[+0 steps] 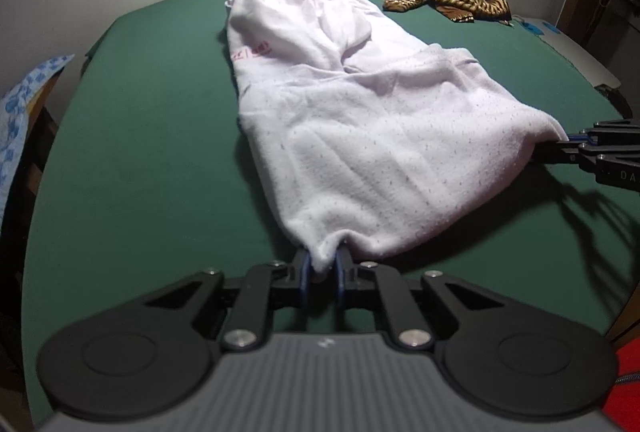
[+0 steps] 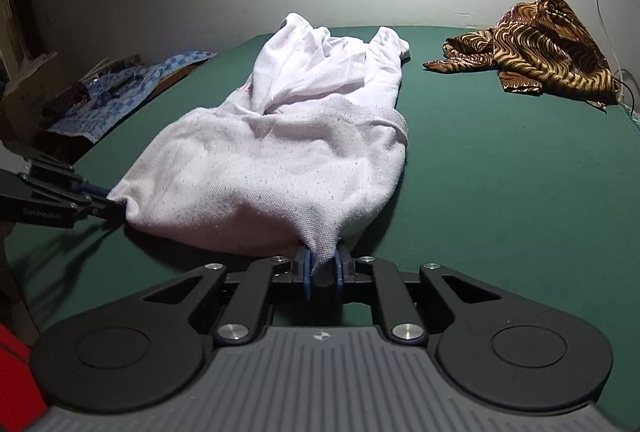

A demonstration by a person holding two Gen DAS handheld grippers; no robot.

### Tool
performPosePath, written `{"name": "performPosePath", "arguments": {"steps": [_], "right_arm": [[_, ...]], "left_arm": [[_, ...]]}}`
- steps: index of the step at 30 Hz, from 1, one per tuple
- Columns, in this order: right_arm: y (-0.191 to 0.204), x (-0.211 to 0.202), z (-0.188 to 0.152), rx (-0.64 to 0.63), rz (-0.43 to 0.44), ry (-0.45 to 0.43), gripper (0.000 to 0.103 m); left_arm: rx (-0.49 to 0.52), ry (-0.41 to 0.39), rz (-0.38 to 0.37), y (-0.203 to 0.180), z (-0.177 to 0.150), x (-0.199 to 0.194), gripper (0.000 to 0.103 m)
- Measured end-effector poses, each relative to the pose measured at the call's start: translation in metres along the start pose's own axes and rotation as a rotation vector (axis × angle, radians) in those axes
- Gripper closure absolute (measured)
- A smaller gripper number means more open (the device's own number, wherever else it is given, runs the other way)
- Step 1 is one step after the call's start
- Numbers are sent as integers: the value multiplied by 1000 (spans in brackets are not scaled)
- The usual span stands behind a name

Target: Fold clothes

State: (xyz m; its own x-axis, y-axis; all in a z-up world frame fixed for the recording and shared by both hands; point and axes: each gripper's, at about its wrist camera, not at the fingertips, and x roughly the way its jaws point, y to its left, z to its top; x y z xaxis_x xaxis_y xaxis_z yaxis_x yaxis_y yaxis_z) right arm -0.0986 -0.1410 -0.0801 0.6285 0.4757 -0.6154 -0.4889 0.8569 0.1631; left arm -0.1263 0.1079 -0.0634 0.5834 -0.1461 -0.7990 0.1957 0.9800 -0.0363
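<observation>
Table: green table (image 1: 152,136) carries everything; its open middle gives room to spread and fold one piece at a time.

White garment: white garment (image 1: 360,120) lies across the middle of the table, rumpled, upper part bunched at the far end near the wall, hem toward the person. Its long axis runs from the near edge away to the wall, leaning a little left in the left wrist view. The near hem is raised slightly off the cloth at both corners, sagging between them.

Patterned cloth: gold-and-brown patterned cloth (image 2: 536,48) sits crumpled at the far right, well apart from the white piece; likely waiting its turn.

Blue cloth: blue printed cloth (image 2: 132,88) lies off the table's left edge, not involved.

Left gripper: left gripper (image 1: 323,268) is clenched on the near left hem corner, fabric pinched between its blue pads.

Right gripper: right gripper (image 2: 323,266) is clenched on the near right hem corner likewise.

Purpose: I judge the two corner grips are meant to tension the hem so it can be carried toward the far end for a fold across the long axis.
</observation>
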Motion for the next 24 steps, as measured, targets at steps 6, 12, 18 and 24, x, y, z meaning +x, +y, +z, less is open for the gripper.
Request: {"name": "performPosePath", "arguments": {"steps": [6,12,18,24], "right_arm": [[7,-13,19,-6,14,-47,93],[18,-37,32,-25,57,-68,93],[19,-59,33,-22,85,-23,93],[14,-69,23,-3,98,55,95]], "left_arm": [[-9,-89,-17,-2,16,-33,97],[1,-143,-5,-6,17,-61,100],[21,-126,-6,-3,4,-81,101],[49,-42,0,1,-17,-80,99]]}}
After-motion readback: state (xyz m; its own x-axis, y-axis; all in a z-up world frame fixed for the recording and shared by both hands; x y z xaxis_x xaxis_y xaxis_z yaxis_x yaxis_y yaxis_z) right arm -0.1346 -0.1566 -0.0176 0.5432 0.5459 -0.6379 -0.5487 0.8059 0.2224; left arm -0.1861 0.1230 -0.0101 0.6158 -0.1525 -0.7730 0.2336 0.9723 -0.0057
